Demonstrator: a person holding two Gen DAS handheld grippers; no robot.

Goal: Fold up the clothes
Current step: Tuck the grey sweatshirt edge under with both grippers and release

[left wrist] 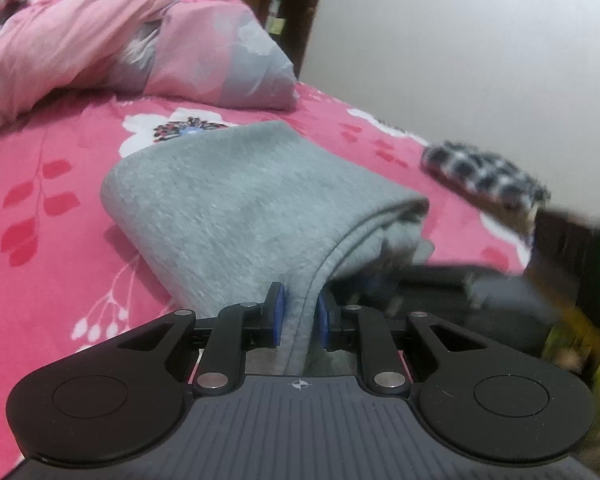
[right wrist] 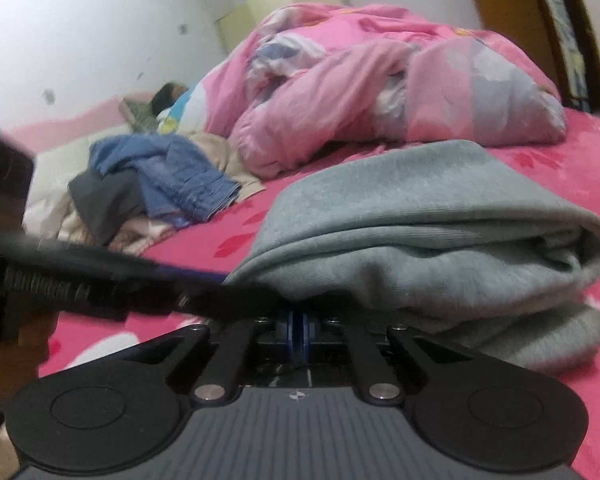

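Grey sweatshirt (left wrist: 236, 200): folded into a thick bundle, lying on the bed's pink floral sheet (left wrist: 52, 216), with its hemmed edge reaching toward the cameras.
Left gripper (left wrist: 300, 316): jaws clenched on a hemmed fold of the sweatshirt, cloth pinched between the blue pads (left wrist: 278, 312).
Right gripper (right wrist: 299, 330): blue pads nearly touching just under the bundle's edge; whether cloth is caught between them cannot be told.
Pink quilt (right wrist: 380, 80): heaped behind the sweatshirt.
Blue jeans (right wrist: 180, 176): on a clothes pile, well apart to the left.
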